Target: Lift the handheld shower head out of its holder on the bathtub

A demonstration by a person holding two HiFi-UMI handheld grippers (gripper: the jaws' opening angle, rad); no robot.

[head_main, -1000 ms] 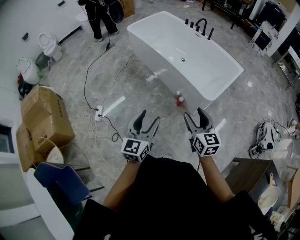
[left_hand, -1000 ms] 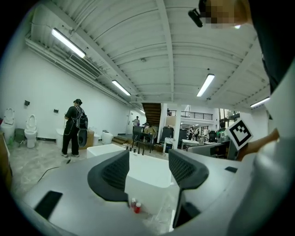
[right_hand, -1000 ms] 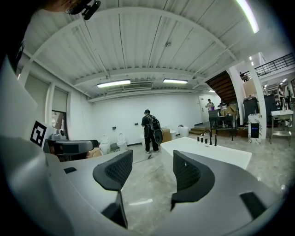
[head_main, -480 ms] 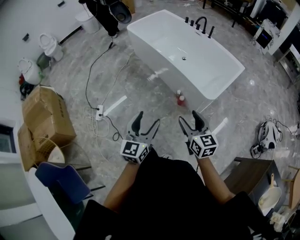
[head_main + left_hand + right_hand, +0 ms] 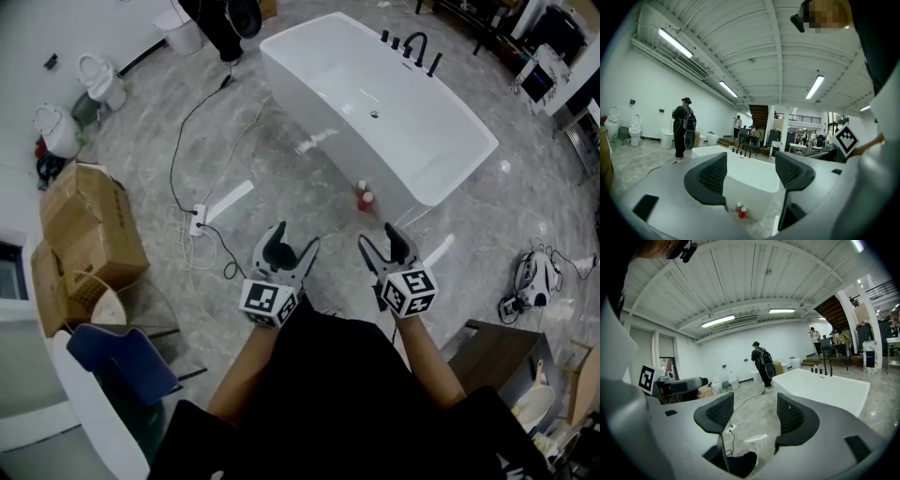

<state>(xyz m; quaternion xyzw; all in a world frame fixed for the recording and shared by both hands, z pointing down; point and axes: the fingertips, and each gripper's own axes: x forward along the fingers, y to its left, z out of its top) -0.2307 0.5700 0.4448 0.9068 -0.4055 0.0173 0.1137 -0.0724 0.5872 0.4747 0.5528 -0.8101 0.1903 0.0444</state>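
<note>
The white freestanding bathtub [image 5: 412, 155] stands on the marble floor, well ahead of both grippers. Black tap fittings [image 5: 412, 47] rise from its far rim; the handheld shower head is among them, too small to pick out. My left gripper [image 5: 290, 245] and right gripper [image 5: 380, 243] hover side by side close to my body, both open with nothing between the jaws. The tub [image 5: 754, 180] and the fittings [image 5: 739, 147] show between the left gripper's [image 5: 751, 172] pads. In the right gripper view the tub [image 5: 825, 386] lies right of the right gripper [image 5: 754, 414].
Two red bottles [image 5: 363, 198] stand on the floor against the tub's near side. A power strip with cable [image 5: 197, 221] lies at left, near cardboard boxes [image 5: 84, 225] and a blue chair [image 5: 122, 361]. Toilets [image 5: 98, 80] line the wall. A person in black [image 5: 761, 363] stands beyond the tub.
Both grippers have sunk a little and drawn closer to my body. The person in black has walked toward the top edge of the head view.
</note>
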